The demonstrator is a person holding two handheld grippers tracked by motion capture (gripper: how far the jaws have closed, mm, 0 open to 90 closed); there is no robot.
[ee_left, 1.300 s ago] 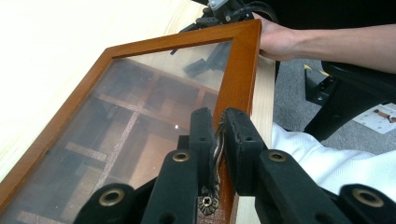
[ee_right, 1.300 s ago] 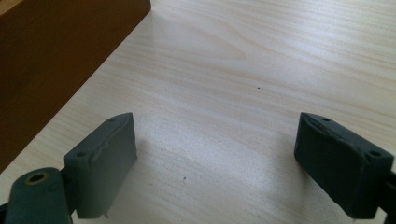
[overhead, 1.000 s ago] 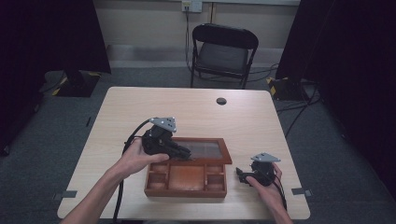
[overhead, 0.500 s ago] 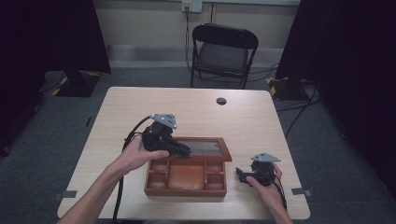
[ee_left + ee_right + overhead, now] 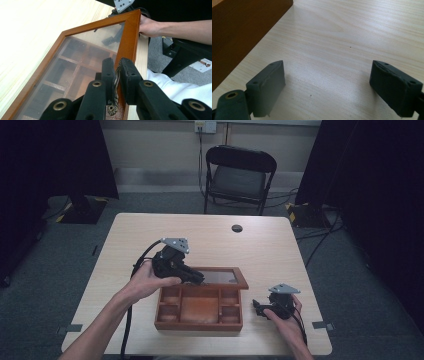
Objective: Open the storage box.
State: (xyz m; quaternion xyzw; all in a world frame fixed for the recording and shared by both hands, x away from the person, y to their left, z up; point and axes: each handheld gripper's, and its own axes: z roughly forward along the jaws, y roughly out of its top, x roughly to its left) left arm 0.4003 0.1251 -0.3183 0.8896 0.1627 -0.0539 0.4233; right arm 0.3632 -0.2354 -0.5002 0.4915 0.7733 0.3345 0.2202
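Both my grippers show from above: left gripper (image 5: 196, 276) at the box (image 5: 199, 306) mid-table, right gripper (image 5: 256, 306) beside it, jaws wide, empty. Left's camera reveals jaws pinching the lid's (image 5: 75, 60) brass latch (image 5: 115, 85).

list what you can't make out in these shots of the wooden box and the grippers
- Rear compartments of the wooden box: high view, covered by the raised glass lid.
- Lid's metal handle: left gripper view, mostly hidden between the left gripper jaws.
- Box top: right gripper view, cut off by the frame edge beyond the right gripper.
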